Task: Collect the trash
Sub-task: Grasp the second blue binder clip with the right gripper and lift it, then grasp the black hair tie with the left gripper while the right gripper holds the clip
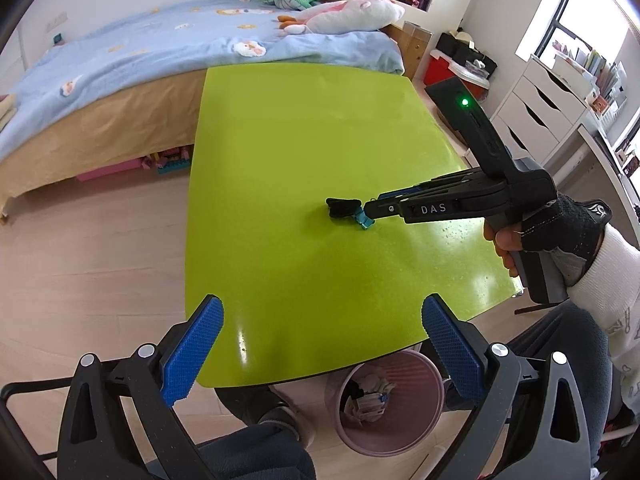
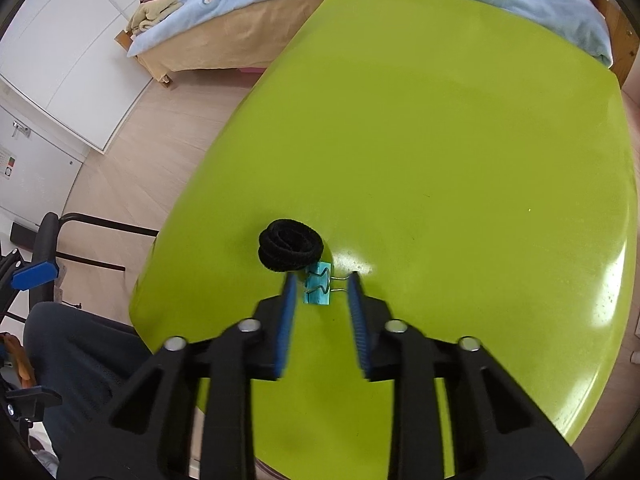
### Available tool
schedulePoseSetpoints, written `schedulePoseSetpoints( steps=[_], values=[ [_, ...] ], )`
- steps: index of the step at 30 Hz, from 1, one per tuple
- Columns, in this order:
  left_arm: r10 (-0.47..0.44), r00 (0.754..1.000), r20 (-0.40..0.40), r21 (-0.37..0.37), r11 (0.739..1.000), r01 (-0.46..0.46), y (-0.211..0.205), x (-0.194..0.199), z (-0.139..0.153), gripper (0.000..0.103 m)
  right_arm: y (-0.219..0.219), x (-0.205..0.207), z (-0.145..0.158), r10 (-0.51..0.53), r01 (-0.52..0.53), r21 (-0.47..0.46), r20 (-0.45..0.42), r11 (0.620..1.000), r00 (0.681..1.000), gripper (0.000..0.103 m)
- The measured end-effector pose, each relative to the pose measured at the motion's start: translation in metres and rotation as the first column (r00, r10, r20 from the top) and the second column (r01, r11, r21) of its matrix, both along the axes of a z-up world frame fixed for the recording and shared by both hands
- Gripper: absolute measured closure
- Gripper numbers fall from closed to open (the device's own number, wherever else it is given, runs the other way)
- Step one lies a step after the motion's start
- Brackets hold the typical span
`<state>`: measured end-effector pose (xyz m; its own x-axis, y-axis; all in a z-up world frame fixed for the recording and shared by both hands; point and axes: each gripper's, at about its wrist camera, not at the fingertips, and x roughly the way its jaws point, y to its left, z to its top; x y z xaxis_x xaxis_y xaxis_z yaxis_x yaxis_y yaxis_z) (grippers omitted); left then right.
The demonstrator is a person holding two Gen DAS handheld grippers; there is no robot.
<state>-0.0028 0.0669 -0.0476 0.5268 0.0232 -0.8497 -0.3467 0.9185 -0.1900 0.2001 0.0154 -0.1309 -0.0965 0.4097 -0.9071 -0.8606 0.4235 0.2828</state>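
A small teal binder clip [image 2: 319, 289] lies on the green table [image 2: 440, 140], touching a black rolled strap [image 2: 290, 249]. My right gripper [image 2: 321, 285] is open low over the table, its fingertips on either side of the clip, not closed on it. In the left wrist view the clip [image 1: 365, 220] and the strap [image 1: 342, 207] lie mid-table at the right gripper's tips [image 1: 370, 216]. My left gripper [image 1: 322, 320] is open and empty above the table's near edge. A pink waste bin [image 1: 390, 402] holding crumpled trash stands on the floor under that edge.
A bed with a blue quilt [image 1: 180, 40] and plush toys runs along the table's far side. White drawers [image 1: 544, 108] and a desk stand at the right. The person's legs [image 1: 256, 448] and a chair [image 2: 52, 248] are by the near edge.
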Motion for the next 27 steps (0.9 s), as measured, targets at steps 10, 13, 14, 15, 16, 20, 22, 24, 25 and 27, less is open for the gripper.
schedulePoseSetpoints(
  steps=[10,13,14,15,16,20,22,24,25,27],
  values=[
    [-0.020,1.000,-0.003,-0.004,1.000,0.020,0.000,0.019,-0.003,0.008,-0.011,0.001,0.011,-0.017,0.018,0.052,-0.011,0.998,1.000,0.102],
    [-0.033,0.999,-0.005,-0.002,0.999,0.033,-0.001,0.028,-0.004,0.008,-0.017,0.002,0.018,-0.035,0.036,0.064,-0.014,0.997,0.999,0.102],
    [-0.039,0.999,-0.006,0.001,0.999,0.039,-0.001,0.032,-0.004,0.007,-0.019,0.001,0.020,-0.042,0.043,0.065,-0.014,0.997,0.999,0.102],
    [-0.045,0.999,-0.010,0.002,0.999,0.045,-0.002,0.036,-0.005,0.007,-0.021,0.002,0.023,-0.048,0.049,0.067,-0.014,0.997,0.999,0.102],
    [-0.050,0.999,-0.013,0.004,0.999,0.050,-0.002,0.040,-0.005,0.007,-0.023,0.001,0.026,-0.057,0.058,0.068,-0.013,0.996,0.998,0.102],
    [-0.062,0.998,-0.021,-0.007,0.998,0.062,0.002,0.059,-0.006,0.007,-0.035,0.003,0.035,-0.092,0.092,0.070,-0.010,0.993,0.996,0.102],
    [-0.067,0.997,-0.030,-0.014,0.998,0.066,0.004,0.069,-0.008,0.007,-0.042,0.003,0.038,-0.111,0.111,0.072,-0.009,0.991,0.994,0.102],
    [-0.074,0.996,-0.048,-0.019,0.997,0.073,0.005,0.080,-0.012,0.007,-0.048,0.003,0.040,-0.124,0.124,0.068,-0.006,0.990,0.992,0.102],
    [-0.078,0.995,-0.060,-0.018,0.997,0.077,0.006,0.086,-0.015,0.007,-0.049,0.003,0.041,-0.126,0.126,0.066,-0.003,0.990,0.992,0.102],
    [-0.084,0.993,-0.089,-0.023,0.996,0.082,0.009,0.100,-0.023,0.007,-0.055,0.003,0.042,-0.133,0.132,0.065,-0.001,0.989,0.991,0.102]
  ],
)
